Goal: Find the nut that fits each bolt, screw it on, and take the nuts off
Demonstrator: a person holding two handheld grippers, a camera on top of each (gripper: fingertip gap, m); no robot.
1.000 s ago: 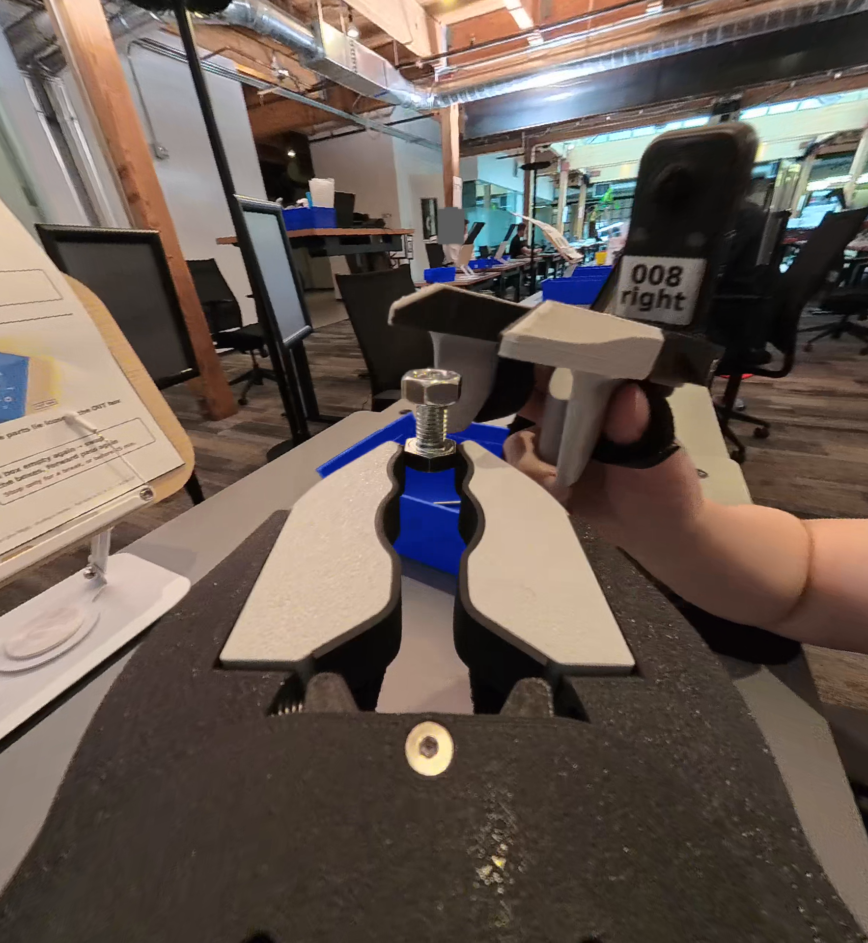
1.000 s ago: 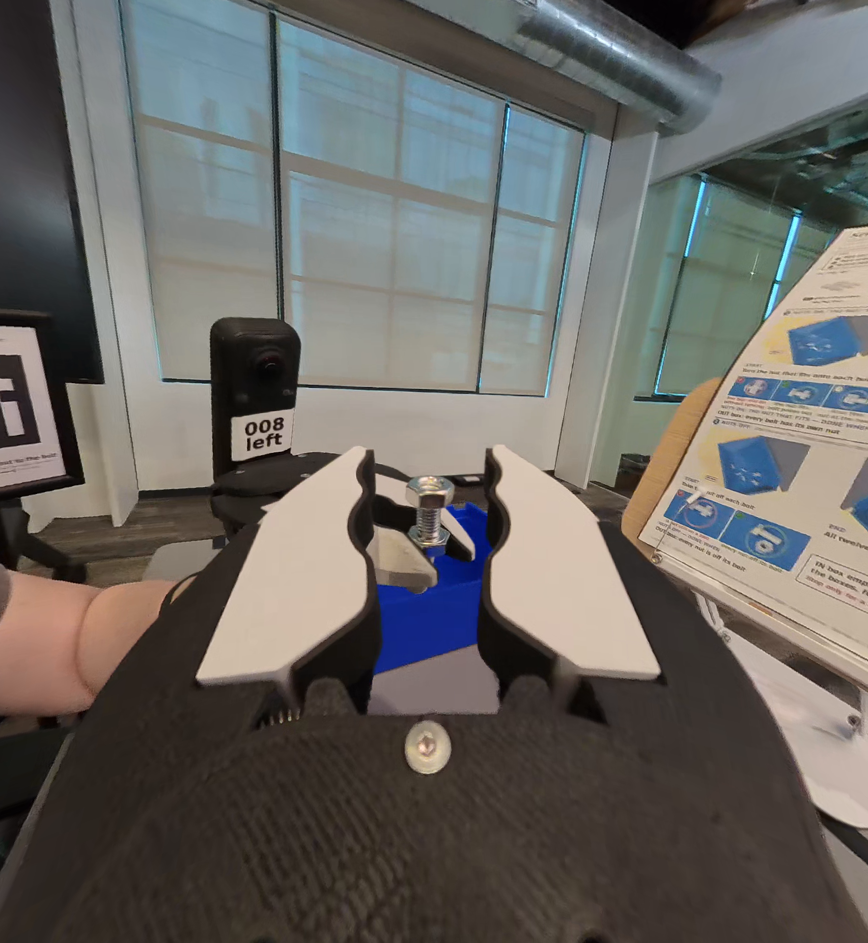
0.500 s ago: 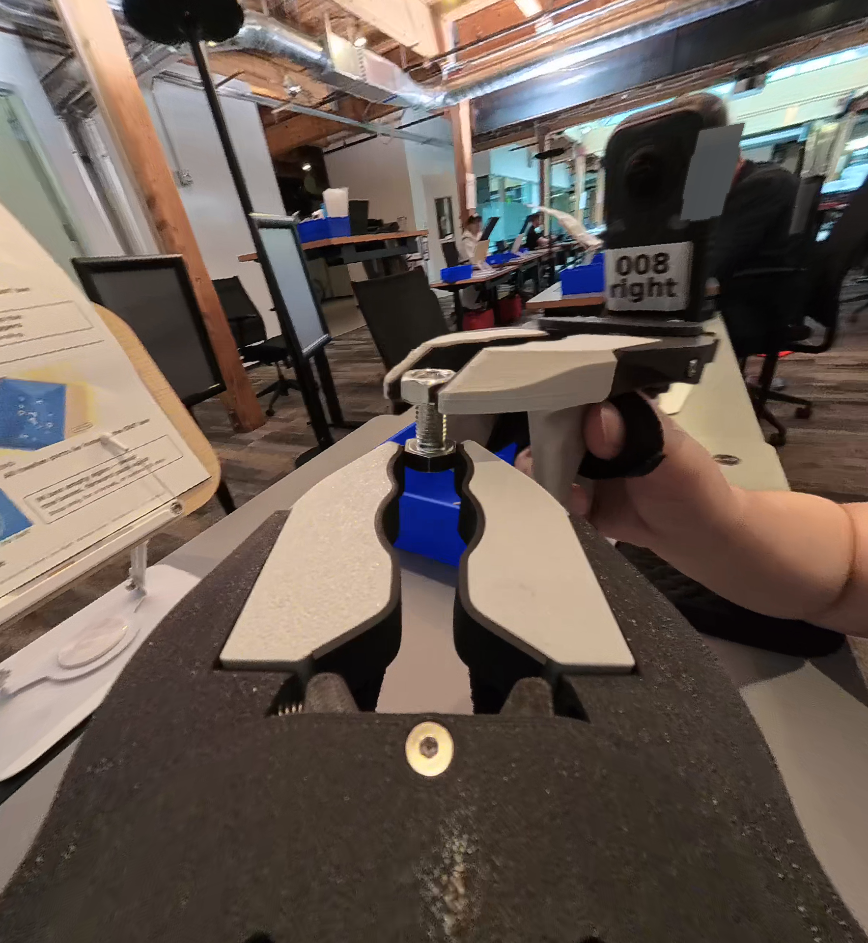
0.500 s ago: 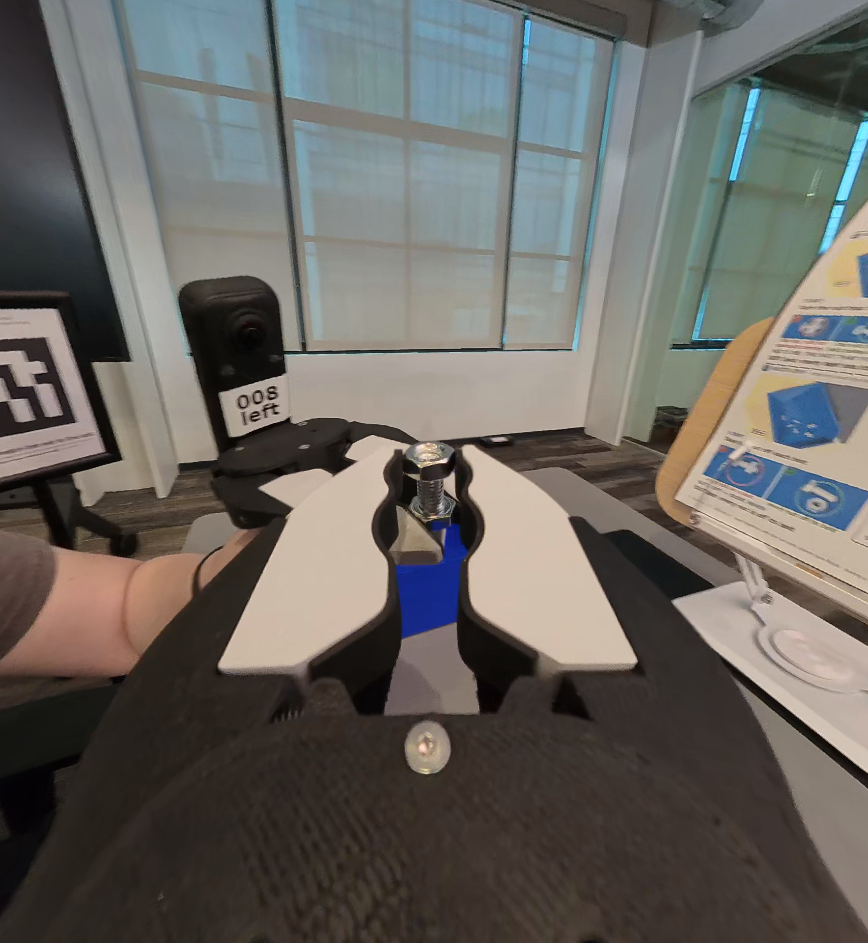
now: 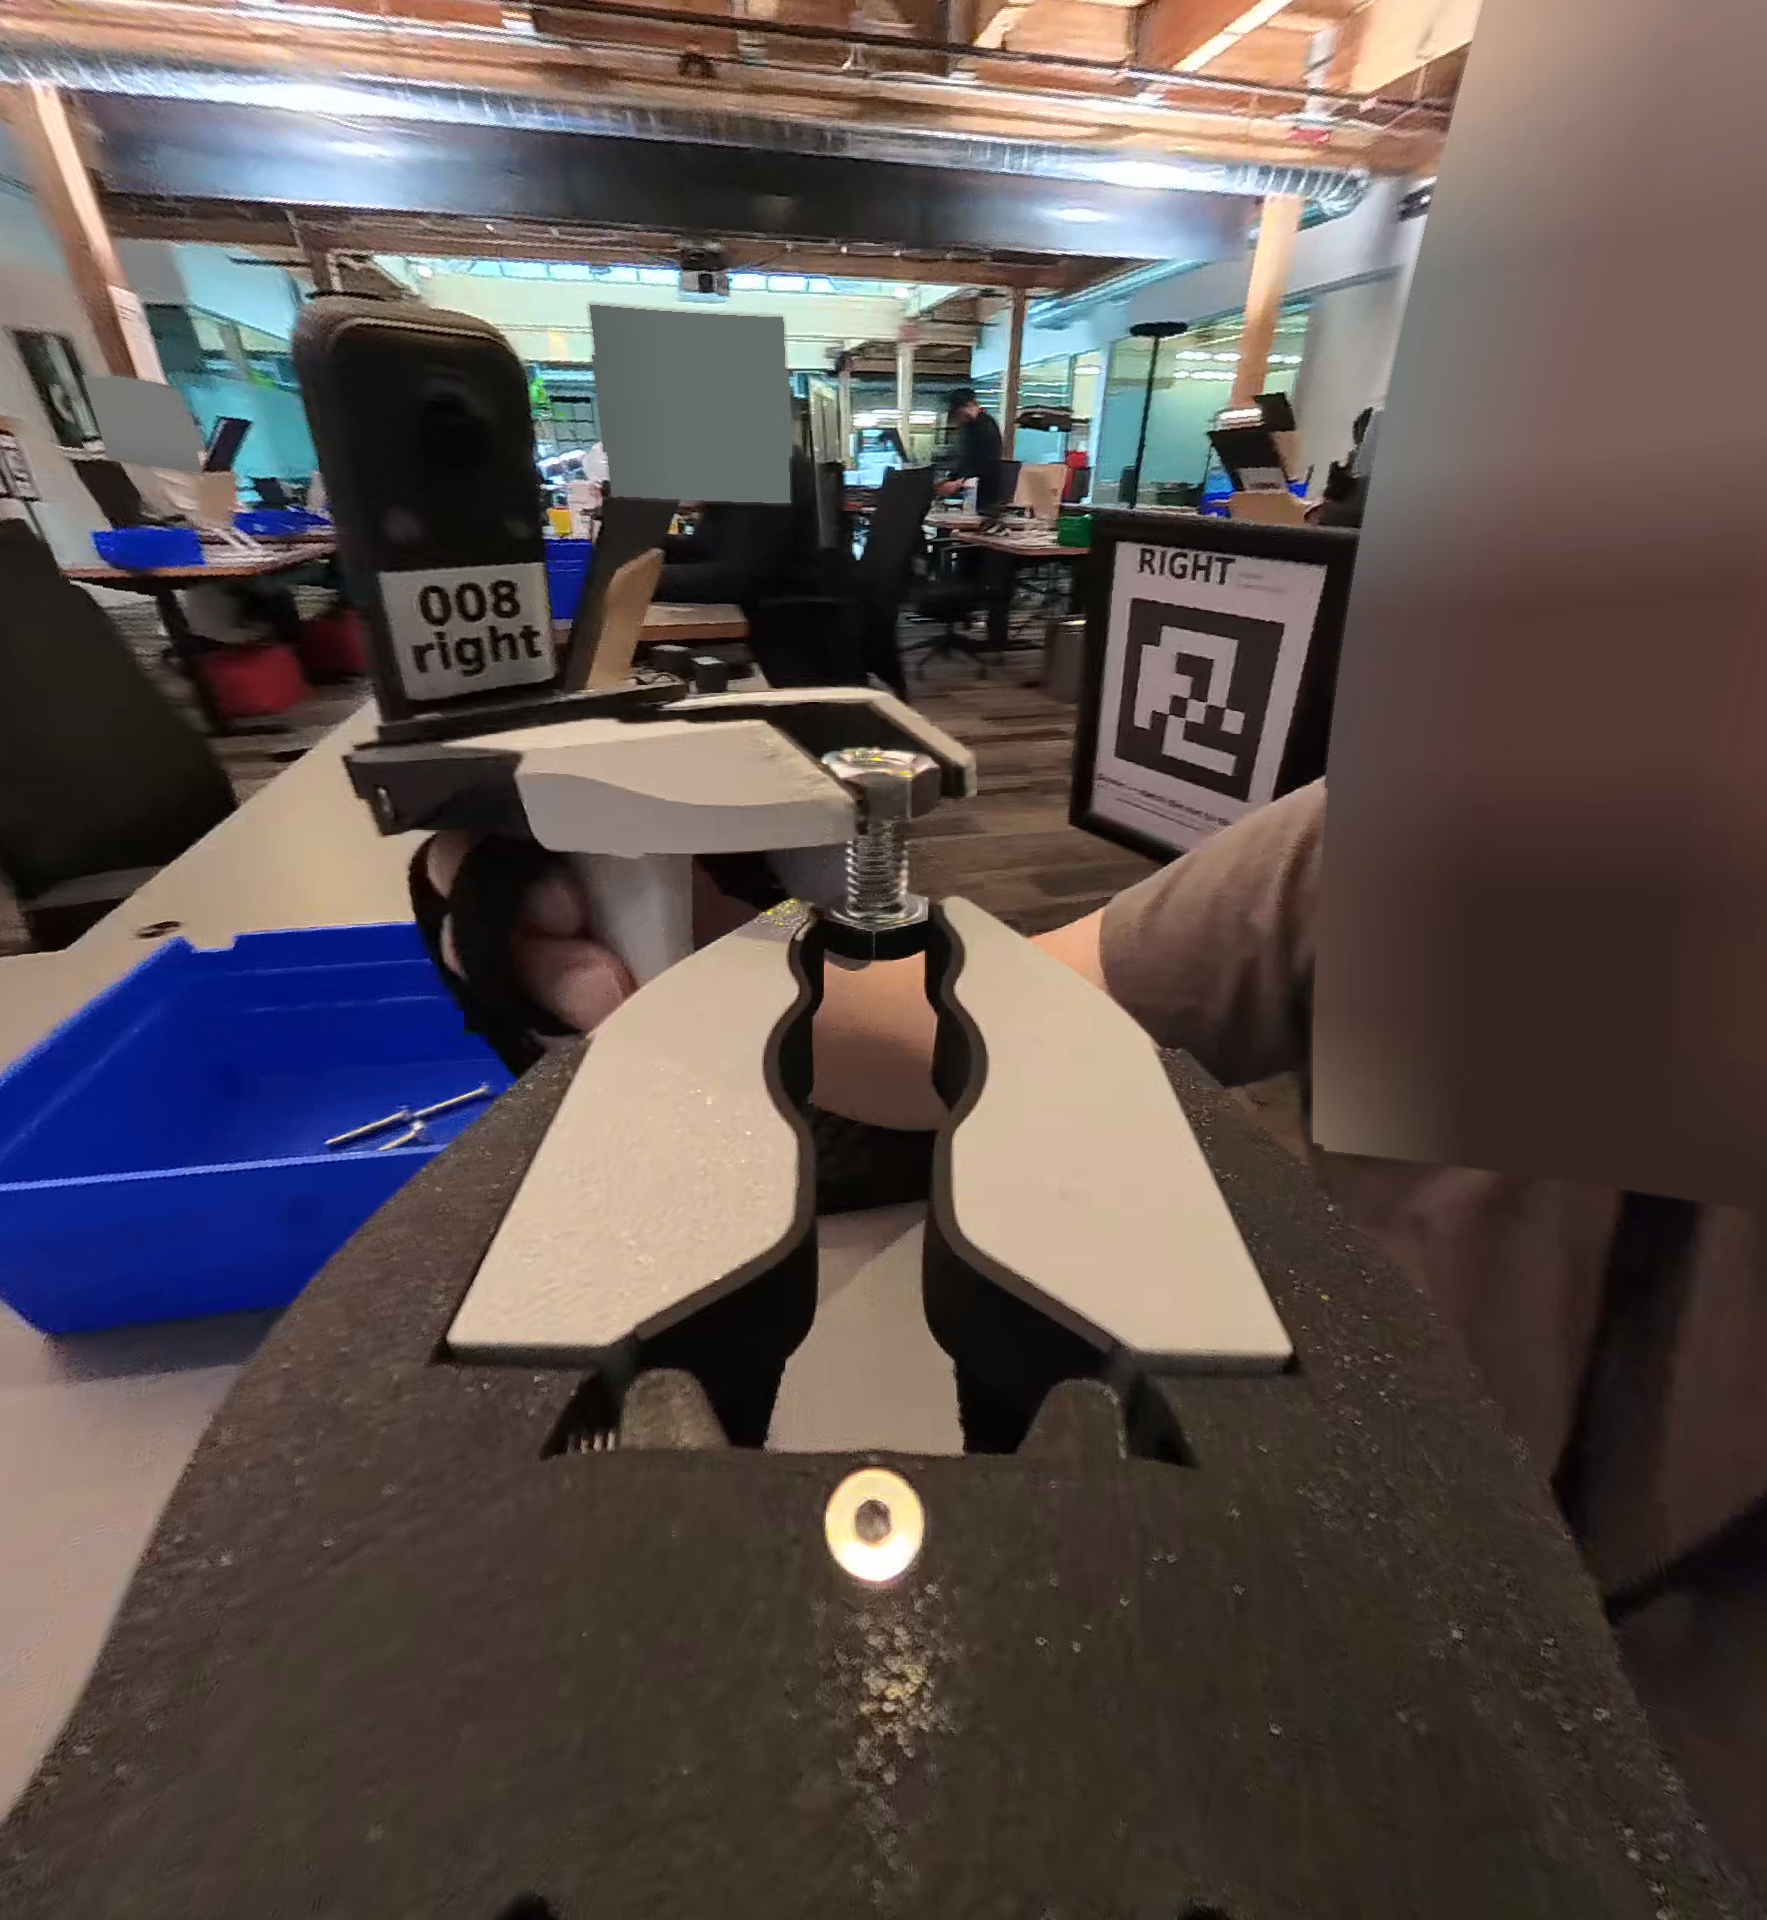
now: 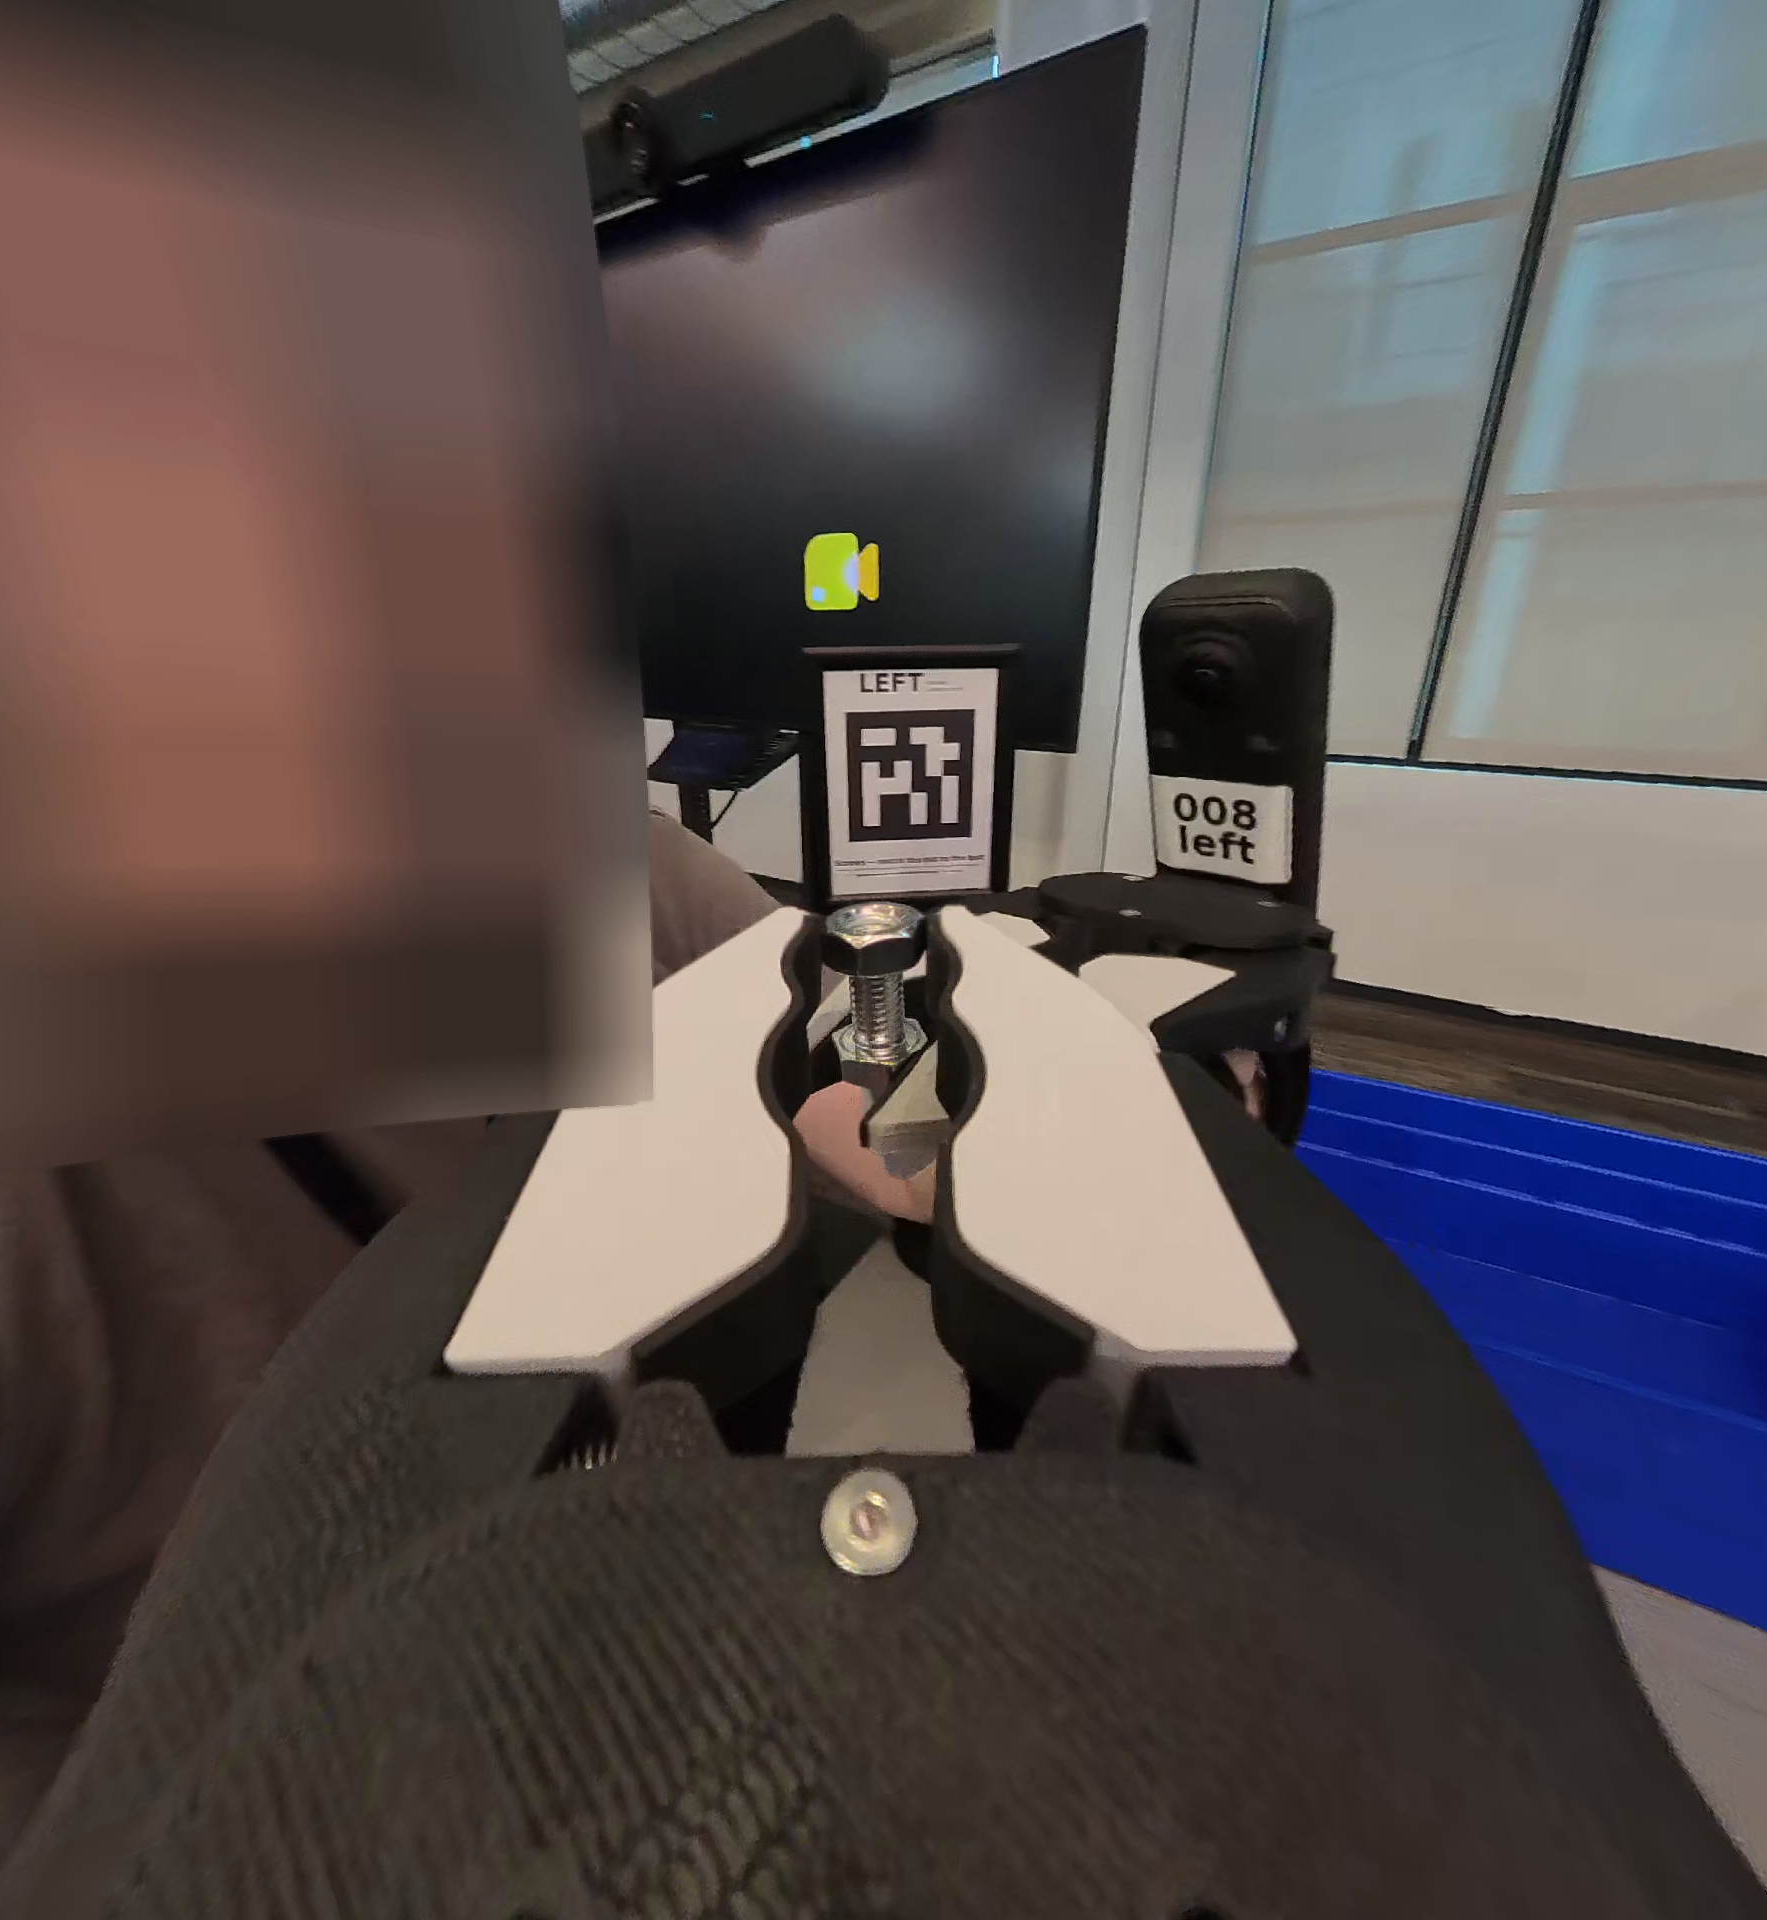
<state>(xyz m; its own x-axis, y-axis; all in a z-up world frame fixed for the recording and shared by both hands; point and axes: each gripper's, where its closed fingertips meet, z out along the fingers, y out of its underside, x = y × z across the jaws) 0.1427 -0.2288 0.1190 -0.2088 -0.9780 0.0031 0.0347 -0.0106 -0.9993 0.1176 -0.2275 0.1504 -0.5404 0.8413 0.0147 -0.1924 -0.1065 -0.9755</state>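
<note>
A silver hex bolt [image 5: 877,857] stands upright, head up, between my two grippers. My left gripper [image 5: 874,923] is shut on the nut [image 5: 874,916] at the bolt's lower end. My right gripper [image 5: 889,771] comes in from the left, level, and is shut on the bolt head [image 5: 881,774]. In the right wrist view my right gripper [image 6: 874,930] grips the bolt head [image 6: 871,935]. Below it are the thread and the nut [image 6: 877,1044], with a left finger [image 6: 905,1112] under it. The bolt's tip is hidden.
A blue bin [image 5: 183,1101] sits on the grey table [image 5: 48,1455] to the left, with thin metal pins [image 5: 409,1120] inside; it shows at the right of the right wrist view [image 6: 1585,1299]. Framed marker cards [image 5: 1201,681] [image 6: 908,774] stand behind. The person's arm and body are close behind. Left and right tips are no more than a few centimetres apart.
My right gripper went from open around the bolt head to shut on it. Both grippers then swung round together with the bolt, so the bin now lies to the side.
</note>
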